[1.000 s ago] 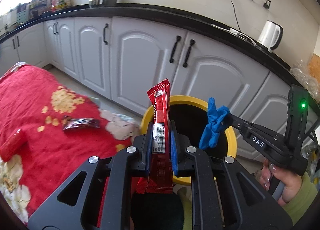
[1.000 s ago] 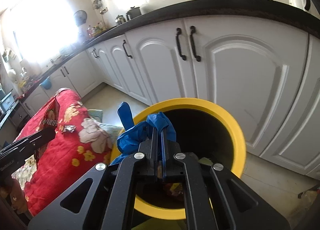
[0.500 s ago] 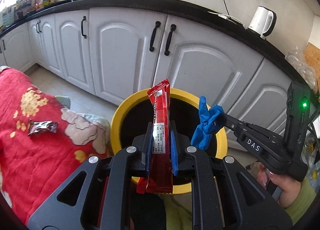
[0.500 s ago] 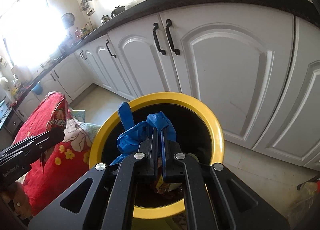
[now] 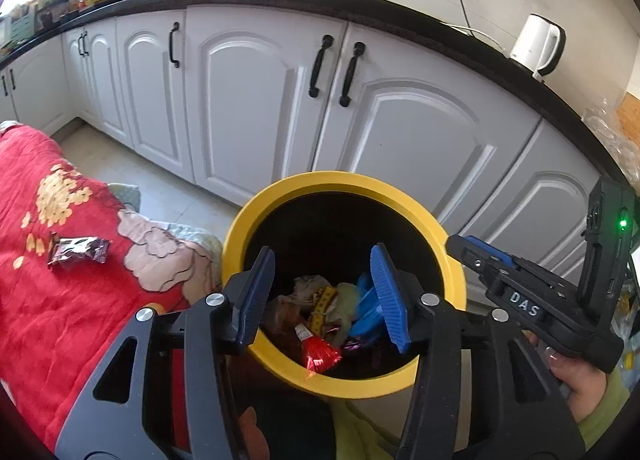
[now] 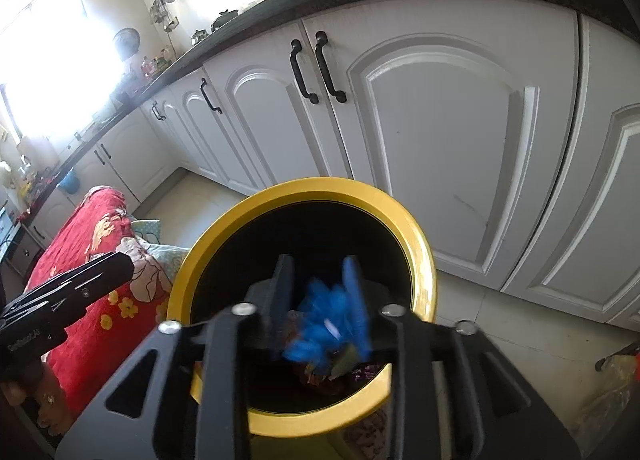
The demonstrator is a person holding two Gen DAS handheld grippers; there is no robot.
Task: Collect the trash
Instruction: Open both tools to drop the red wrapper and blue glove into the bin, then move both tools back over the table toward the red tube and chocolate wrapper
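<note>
White kitchen cabinets [image 5: 256,99] under a black counter fill the background, with a red flowered blanket [image 5: 60,300] spread at the left and a yellow-rimmed bin [image 5: 344,179] standing at its edge. Both grippers hang over the bin's mouth. A second ago each was clamped on a piece of trash — a red wrapper in the left, a blue glove in the right — and both jaws are now opening. The left gripper [image 5: 320,296] stands half wide with nothing between its pads; the red wrapper [image 5: 318,354] lies crumpled among the rubbish inside the bin, near its front wall. The right gripper [image 6: 320,296] is narrower, and the blue glove [image 6: 320,324] shows as a blurred smear between its pads — I judge it is dropping free rather than held, and it already sits below the rim. So two pieces count as binned, or nearly so. One small dark wrapper [image 5: 78,254] lies on the blanket, well apart from the bin and toward the blanket's left side; it looks shiny, creased and flat, and is probably the next pickup.
</note>
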